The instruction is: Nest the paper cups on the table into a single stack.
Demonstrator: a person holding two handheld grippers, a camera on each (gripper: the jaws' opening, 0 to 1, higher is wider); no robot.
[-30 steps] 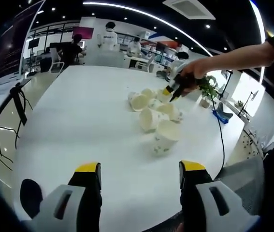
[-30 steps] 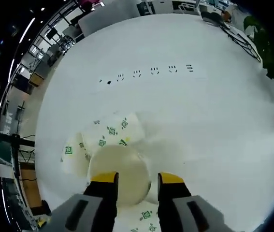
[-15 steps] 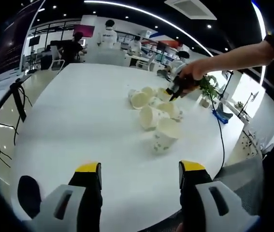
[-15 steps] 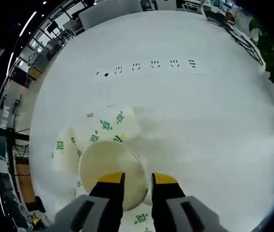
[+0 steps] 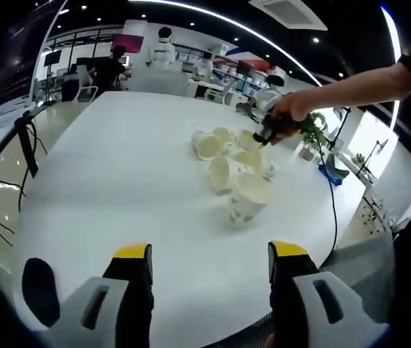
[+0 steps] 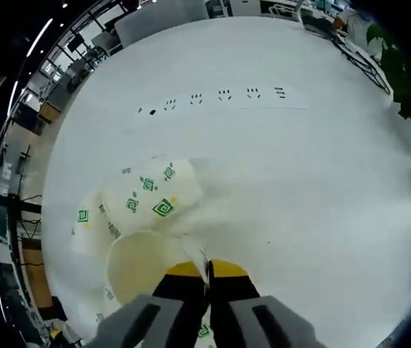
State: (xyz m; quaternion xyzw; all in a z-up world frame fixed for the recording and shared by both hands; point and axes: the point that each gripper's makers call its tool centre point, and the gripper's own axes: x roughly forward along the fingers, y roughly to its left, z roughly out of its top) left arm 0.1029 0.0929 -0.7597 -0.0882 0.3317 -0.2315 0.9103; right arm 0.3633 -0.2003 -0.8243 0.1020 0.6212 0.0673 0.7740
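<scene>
The white desk [image 5: 118,167] spreads wide under both views, and in the right gripper view a row of small dark marks [image 6: 212,96] runs across its far part. Beyond the desk in the left gripper view, people stand and sit among office furniture, and a potted plant [image 5: 310,134] sits past the far right corner. Your right arm [image 5: 357,83] reaches in from the right of that view toward the cups. The paper cups [image 5: 234,163] lie in a loose cluster on the far right part of the desk, most on their sides with mouths showing; they are white with green square patterns. The nearest one [image 5: 247,199] lies tilted with its mouth up and toward you, touching the next cup [image 5: 219,174] behind it. Your left tongs [image 5: 209,264] hang released above the near edge of the desk, jaws spread wide with nothing between them, well apart from the cluster. Your right tongs [image 6: 206,270] are clenched on the rim of one cup [image 6: 143,264], the yellow tips pressed together on the rim's right edge with only the thin paper wall between them. That cup's open mouth faces the camera, and a patterned cup [image 6: 154,199] lies on its side just behind it, touching or nearly touching. In the left gripper view the right tongs [image 5: 267,134] sit at the far side of the cluster.
</scene>
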